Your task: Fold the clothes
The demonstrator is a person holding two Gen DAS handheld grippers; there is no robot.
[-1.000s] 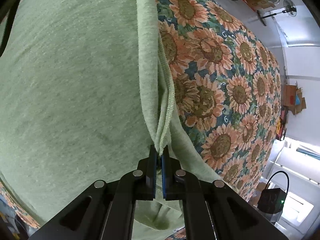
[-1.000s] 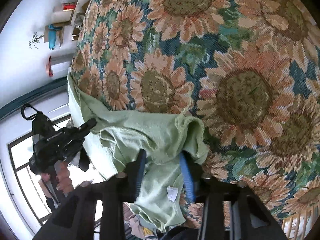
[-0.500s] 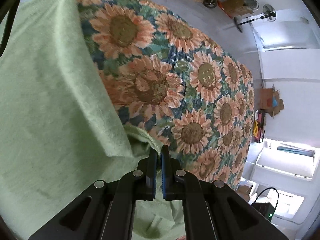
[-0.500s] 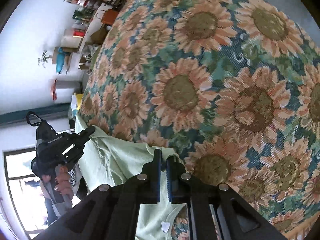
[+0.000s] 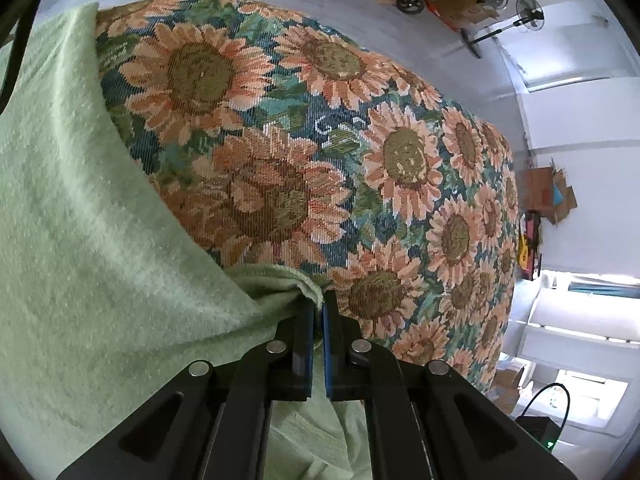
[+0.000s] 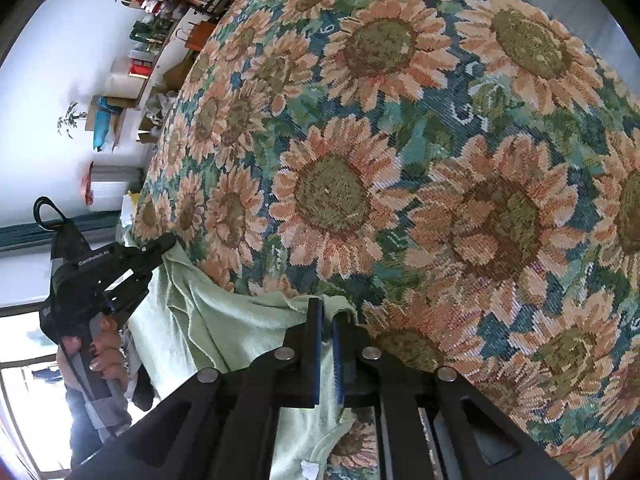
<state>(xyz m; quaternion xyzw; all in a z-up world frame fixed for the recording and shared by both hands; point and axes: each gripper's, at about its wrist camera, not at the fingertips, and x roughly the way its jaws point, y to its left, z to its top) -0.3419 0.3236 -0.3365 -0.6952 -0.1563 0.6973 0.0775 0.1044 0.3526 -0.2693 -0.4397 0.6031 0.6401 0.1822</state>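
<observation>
A pale green garment hangs lifted off a sunflower-patterned cloth. In the left wrist view my left gripper is shut on a bunched edge of the garment, which drapes away to the left. In the right wrist view my right gripper is shut on another fold of the green garment, whose neck label shows below the jaws. The left gripper also appears at the far left of that view, held by a hand, with fabric stretched between the two grippers.
The sunflower cloth covers the whole work surface. Beyond it are grey floor, a standing fan, cardboard boxes and a wheeled cart. Shelves with clutter line the white wall in the right wrist view.
My right gripper closed on the garment's fold and tilted up, showing more of the cloth. The left gripper lifted its edge, so the garment uncovered the sunflower cloth.
</observation>
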